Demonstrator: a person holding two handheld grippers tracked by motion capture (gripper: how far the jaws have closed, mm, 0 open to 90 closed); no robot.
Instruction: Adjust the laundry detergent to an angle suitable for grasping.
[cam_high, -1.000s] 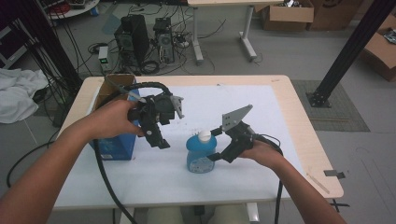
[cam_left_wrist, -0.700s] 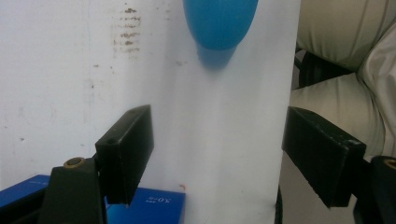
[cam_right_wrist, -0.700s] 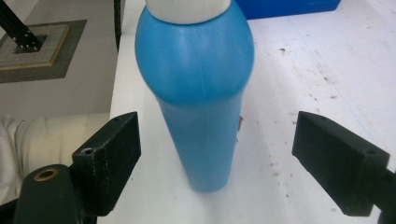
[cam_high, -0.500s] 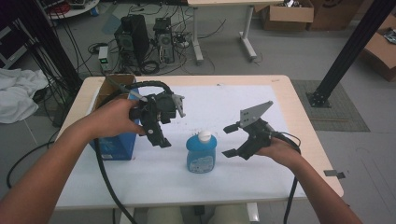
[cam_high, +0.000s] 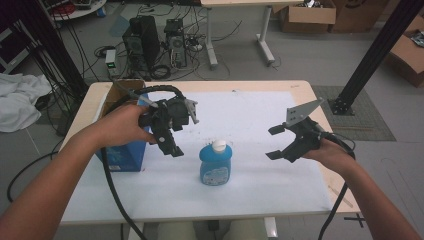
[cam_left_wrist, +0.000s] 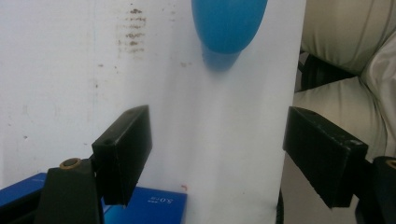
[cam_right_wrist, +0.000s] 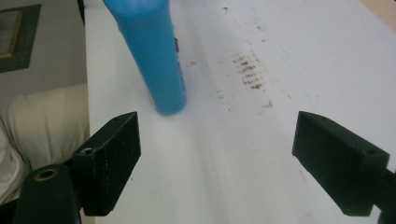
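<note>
A blue bottle (cam_high: 214, 166) with a white cap (cam_high: 218, 145) stands upright on the white table top (cam_high: 250, 115), free of both grippers. My left gripper (cam_high: 169, 142) hangs above the table to the bottle's left, tilted downward, its jaws open. Its own view looks between the wide jaws of the left gripper (cam_left_wrist: 219, 154) at the bottle's body (cam_left_wrist: 229, 23) farther off. My right gripper (cam_high: 274, 143) is held open to the bottle's right, well apart from it. In the right gripper view the bottle (cam_right_wrist: 154, 56) stands ahead and to the left of the empty right gripper (cam_right_wrist: 217, 158).
A blue box (cam_high: 122, 157) sits at the table's left edge under my left hand, with an open cardboard box (cam_high: 120, 90) behind it. The blue box's corner (cam_left_wrist: 144, 205) lies just below the left jaw. Faint brown marks (cam_right_wrist: 250, 70) stain the table top.
My right gripper has let go of the bottle, opened, and drawn away to the right. The bottle stays standing. The left gripper has hardly moved.
</note>
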